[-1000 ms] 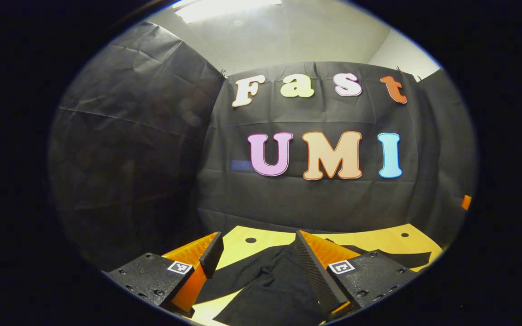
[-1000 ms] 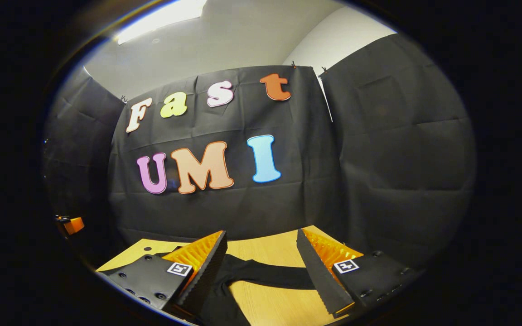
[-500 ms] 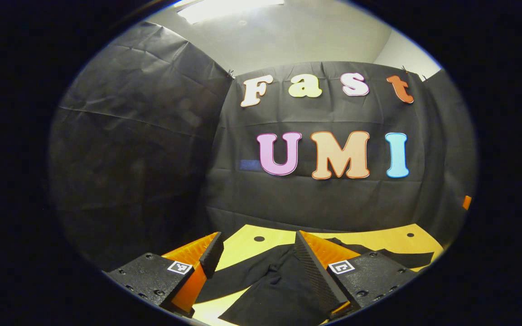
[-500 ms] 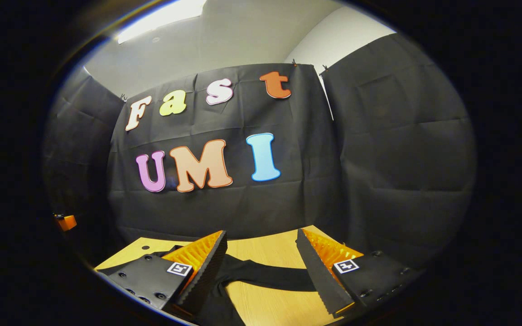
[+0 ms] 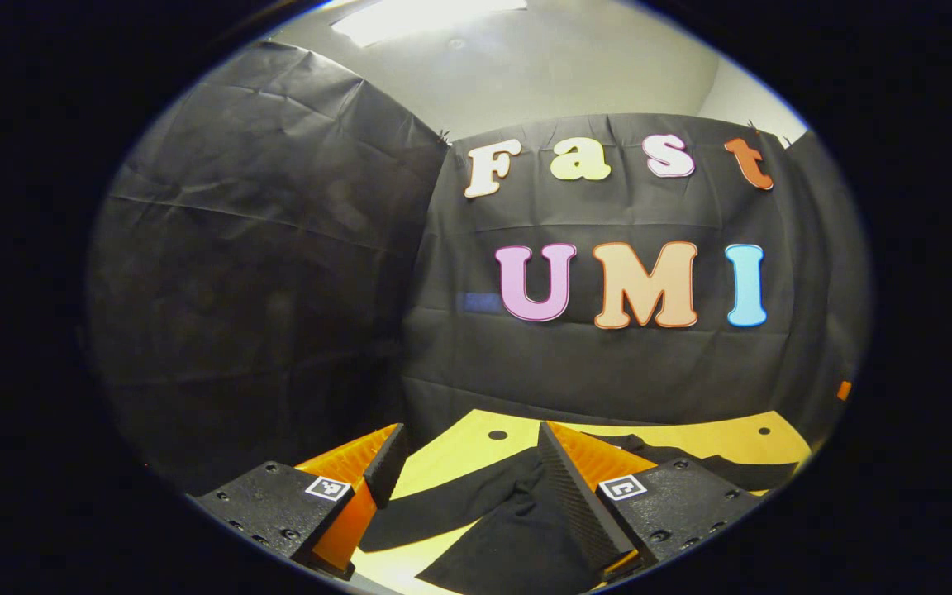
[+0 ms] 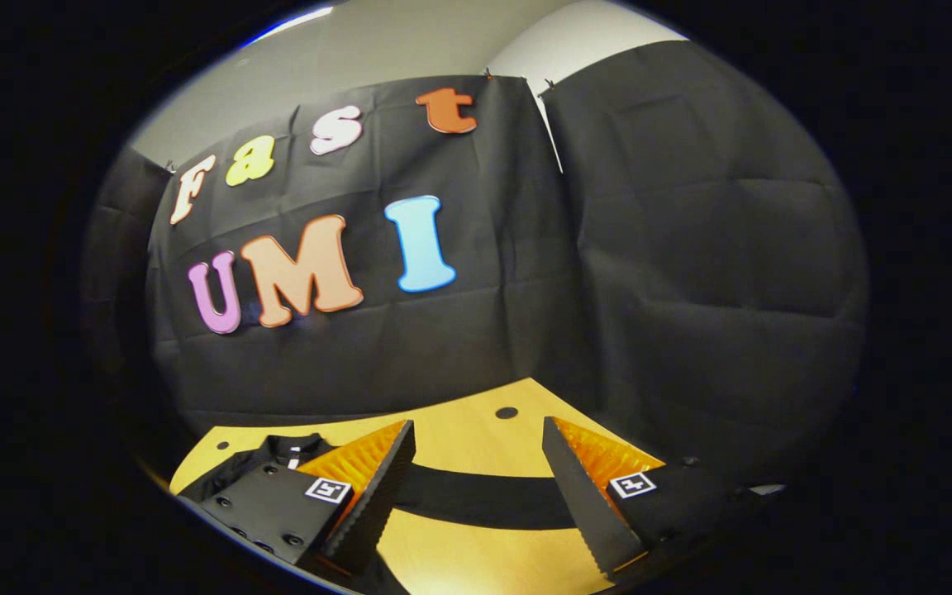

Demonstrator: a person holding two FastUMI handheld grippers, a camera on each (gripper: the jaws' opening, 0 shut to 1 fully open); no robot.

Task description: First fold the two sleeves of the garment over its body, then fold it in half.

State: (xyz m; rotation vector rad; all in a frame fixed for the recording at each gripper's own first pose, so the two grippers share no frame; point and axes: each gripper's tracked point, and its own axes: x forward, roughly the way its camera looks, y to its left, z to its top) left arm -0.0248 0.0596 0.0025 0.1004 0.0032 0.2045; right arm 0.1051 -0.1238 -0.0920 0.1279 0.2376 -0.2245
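A black garment lies spread on the wooden table. In the left gripper view one sleeve runs out to the left, between my fingers. My left gripper is open above that sleeve and the body, holding nothing. In the right gripper view the other sleeve stretches flat across the table, and the collar shows behind the left finger. My right gripper hangs open over this sleeve, with nothing between its fingers.
Black cloth walls close the booth behind and beside the table. Small round holes mark the tabletop near its far edge. A small orange object sits at the far right of the left gripper view.
The left gripper has drifted left, so the wall and garment slide right in its view. The right gripper has tipped down and swung right, bringing more table and the collar into sight.
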